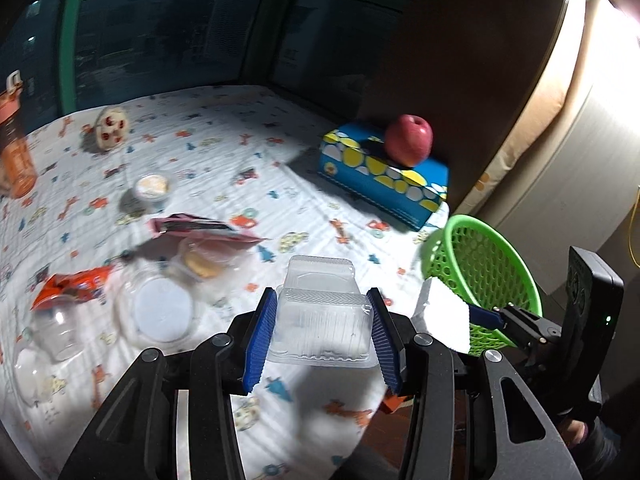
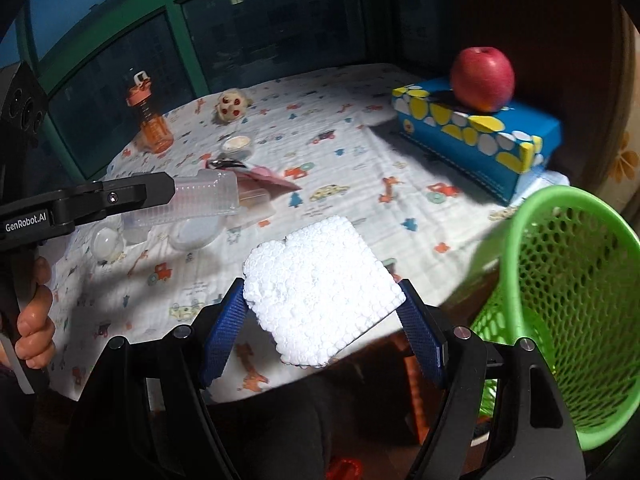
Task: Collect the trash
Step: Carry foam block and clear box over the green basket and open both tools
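My left gripper (image 1: pixel 322 320) is shut on a clear plastic clamshell box (image 1: pixel 320 320) and holds it above the table; the box also shows in the right wrist view (image 2: pixel 200 200). My right gripper (image 2: pixel 324 312) is shut on a white styrofoam piece (image 2: pixel 320 292), held over the table's near edge, just left of the green mesh basket (image 2: pixel 568 320). The foam (image 1: pixel 440 316) and basket (image 1: pixel 480 276) show at the right of the left wrist view. More trash lies on the table: a pink wrapper (image 1: pixel 200 232), an orange wrapper (image 1: pixel 76 284), clear lids and cups (image 1: pixel 160 312).
A blue tissue box (image 1: pixel 380 176) with a red apple (image 1: pixel 408 146) on it stands at the back right. An orange bottle (image 2: pixel 150 120), a round spotted toy (image 2: pixel 230 106) and a small lidded cup (image 1: pixel 151 188) stand further back on the patterned tablecloth (image 1: pixel 240 152).
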The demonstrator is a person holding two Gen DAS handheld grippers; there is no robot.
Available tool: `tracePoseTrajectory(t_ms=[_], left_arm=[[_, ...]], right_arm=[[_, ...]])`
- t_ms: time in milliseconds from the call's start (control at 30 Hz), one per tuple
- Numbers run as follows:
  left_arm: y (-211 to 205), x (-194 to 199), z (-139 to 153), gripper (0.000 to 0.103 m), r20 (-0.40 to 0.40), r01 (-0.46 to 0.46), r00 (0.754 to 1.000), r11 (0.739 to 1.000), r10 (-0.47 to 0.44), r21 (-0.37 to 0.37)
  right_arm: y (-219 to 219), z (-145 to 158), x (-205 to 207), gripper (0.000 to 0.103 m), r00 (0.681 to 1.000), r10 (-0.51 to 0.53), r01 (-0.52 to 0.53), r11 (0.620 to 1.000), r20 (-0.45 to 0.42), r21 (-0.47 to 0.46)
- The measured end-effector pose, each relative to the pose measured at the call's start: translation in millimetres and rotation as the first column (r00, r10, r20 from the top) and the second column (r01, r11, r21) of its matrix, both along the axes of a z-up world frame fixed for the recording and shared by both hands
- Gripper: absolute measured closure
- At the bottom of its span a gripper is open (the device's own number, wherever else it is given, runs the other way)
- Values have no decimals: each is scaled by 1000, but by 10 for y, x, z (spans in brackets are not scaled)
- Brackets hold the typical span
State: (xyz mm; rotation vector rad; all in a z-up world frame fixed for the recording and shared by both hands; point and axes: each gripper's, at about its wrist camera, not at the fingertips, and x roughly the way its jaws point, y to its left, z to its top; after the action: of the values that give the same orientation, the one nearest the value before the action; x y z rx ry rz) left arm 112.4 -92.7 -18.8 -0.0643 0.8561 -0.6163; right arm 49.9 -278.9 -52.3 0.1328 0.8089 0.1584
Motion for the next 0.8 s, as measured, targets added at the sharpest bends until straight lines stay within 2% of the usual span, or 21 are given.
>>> tracePoseTrajectory(t_ms=[200,400,800], left_arm=[[-497,-16,53,58,13,93,996,996,-93,-3],[-998,-39,144,58,36,178,983,984,-177,-7],[-1891,-119,182,58,54,320,946,947,-320,4]], right_arm=[[-623,63,-198,29,990,-139,139,990,6,-9],[-1128,58,-380,29,967,-255,255,967,6,-25],[-1752,-101,-590,28,921,-390,389,921,-26,-17]])
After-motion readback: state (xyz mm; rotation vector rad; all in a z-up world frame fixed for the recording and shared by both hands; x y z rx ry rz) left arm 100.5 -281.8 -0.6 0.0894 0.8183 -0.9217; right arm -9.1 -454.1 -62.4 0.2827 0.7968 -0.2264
